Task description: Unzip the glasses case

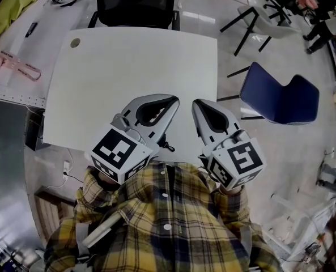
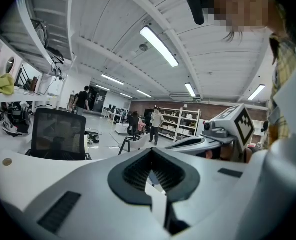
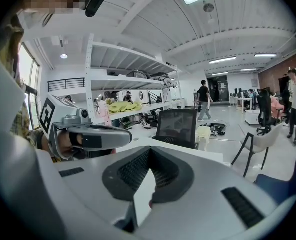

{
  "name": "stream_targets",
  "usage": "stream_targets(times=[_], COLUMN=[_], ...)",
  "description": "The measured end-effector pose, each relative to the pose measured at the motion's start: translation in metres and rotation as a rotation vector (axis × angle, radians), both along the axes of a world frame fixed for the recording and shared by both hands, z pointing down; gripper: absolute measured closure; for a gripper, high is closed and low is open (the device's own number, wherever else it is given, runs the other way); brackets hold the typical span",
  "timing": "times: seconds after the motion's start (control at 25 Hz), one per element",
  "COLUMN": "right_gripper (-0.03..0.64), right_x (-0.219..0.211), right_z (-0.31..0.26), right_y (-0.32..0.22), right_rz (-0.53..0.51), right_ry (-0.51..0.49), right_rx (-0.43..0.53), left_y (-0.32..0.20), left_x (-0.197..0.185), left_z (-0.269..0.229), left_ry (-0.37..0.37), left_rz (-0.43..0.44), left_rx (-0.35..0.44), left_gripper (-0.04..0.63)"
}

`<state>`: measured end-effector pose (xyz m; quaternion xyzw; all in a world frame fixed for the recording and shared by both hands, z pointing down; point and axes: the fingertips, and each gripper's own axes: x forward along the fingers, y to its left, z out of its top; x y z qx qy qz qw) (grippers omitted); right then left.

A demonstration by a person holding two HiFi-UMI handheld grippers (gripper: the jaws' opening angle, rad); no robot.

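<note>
No glasses case shows in any view. My left gripper (image 1: pixel 175 98) is held low over the front edge of the white table (image 1: pixel 128 67), jaws shut with nothing between them; its own view shows the closed tips (image 2: pixel 151 150). My right gripper (image 1: pixel 196 103) sits just to its right, also shut and empty, tips closed in its own view (image 3: pixel 148 149). The two grippers point away from me, side by side, their tips a small gap apart. Each appears in the other's view: the right gripper (image 2: pixel 200 141) and the left gripper (image 3: pixel 95 136).
A black office chair (image 1: pixel 136 4) stands at the table's far side. A blue chair (image 1: pixel 281 98) is on the floor to the right. A bench at the left holds a yellow-green cloth (image 1: pixel 15 4). The table has a round cable hole (image 1: pixel 75 42). People stand far off.
</note>
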<state>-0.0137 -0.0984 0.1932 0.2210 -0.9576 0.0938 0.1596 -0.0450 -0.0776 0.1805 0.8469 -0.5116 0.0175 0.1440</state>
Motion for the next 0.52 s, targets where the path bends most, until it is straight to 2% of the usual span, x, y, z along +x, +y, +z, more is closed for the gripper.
stream_targets(times=[0.52], right_gripper=[0.618], right_x=[-0.0057], right_z=[0.0033], right_y=[0.0069], right_rz=[-0.034], right_ry=[0.014], right_rx=[-0.006], left_y=[0.0039], left_x=[0.0016], left_z=[0.0038], left_ry=[0.007], left_rz=[-0.008], left_rx=[-0.005], left_gripper=[0.588])
